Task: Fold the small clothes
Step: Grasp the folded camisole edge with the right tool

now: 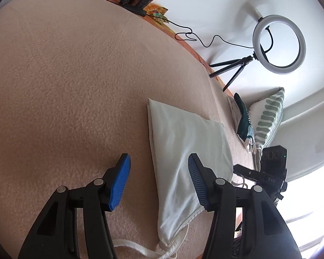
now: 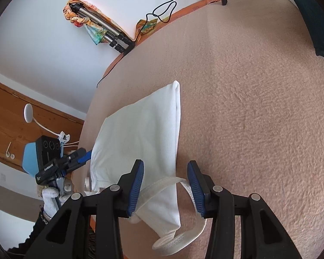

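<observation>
Now both claws, left claw (image 1: 158, 168) and right claw (image 2: 165, 172), spread wide above folded white garment (image 1: 183, 142).

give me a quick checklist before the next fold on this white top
1. Left claw open: ok, blue pads apart, nothing held.
2. Right claw open: ok, straddling the strap end, not clamped.
3. White top lying flat on the beige blanket: ok, already folded lengthwise, a few soft wrinkles.
4. Straps tucked in: not ok, they trail loose past the narrow end.
5. Room to fold toward the far end: ok, bare blanket beyond the top.
6. Layers underneath aligned: cannot tell, hidden by the upper layer.
</observation>
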Available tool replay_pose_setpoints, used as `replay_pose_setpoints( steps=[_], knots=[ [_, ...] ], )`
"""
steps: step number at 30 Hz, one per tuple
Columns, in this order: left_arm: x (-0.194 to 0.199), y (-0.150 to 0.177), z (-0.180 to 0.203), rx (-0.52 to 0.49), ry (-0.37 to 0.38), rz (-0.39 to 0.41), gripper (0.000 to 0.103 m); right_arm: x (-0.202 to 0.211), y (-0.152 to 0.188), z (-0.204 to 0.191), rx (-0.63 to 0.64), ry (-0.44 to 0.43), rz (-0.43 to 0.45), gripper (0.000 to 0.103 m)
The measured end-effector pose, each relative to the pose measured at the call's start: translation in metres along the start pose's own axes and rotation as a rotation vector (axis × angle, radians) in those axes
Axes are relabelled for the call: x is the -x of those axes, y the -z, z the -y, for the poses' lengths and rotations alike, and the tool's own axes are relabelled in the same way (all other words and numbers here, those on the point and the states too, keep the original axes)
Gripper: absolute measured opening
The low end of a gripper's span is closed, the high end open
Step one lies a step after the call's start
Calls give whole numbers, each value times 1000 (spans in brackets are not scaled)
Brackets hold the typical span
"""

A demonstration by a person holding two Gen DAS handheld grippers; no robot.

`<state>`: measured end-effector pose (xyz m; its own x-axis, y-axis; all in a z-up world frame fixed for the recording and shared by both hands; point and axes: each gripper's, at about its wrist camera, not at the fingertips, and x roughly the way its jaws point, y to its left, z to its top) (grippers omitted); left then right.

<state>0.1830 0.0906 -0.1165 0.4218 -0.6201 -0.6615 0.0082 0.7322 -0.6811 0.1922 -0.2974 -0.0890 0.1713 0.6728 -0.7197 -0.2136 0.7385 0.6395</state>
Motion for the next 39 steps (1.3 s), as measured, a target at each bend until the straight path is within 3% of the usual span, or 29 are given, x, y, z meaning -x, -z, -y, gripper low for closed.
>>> replay_pose_setpoints(
  steps=[5,11,16,19,20,27,32,39],
  knots=[
    [-10,-20,-3,24,23,10,54,2,21,0,-19,-52,-55,45],
    [-22,-32,-4,46,80,4,54,2,32,2,-47,-101,-35,45],
    [-32,-33,8,-13,88,0,54,-3,30,3,-61,-146,-14,44],
    [-36,-35,12,-34,77,11,51,-6,28,-1,-47,-141,-2,43],
    [-38,-35,14,-39,64,15,44,-6,28,-2,-43,-135,1,40],
    [-49,-31,33,-161,-72,23,10,-9,31,-22,50,-13,13,23],
    [-46,-24,51,-284,-154,75,7,-12,33,-46,164,149,21,12],
    [-28,-11,80,-424,-219,172,7,-7,41,-74,318,327,59,7]
  ],
)
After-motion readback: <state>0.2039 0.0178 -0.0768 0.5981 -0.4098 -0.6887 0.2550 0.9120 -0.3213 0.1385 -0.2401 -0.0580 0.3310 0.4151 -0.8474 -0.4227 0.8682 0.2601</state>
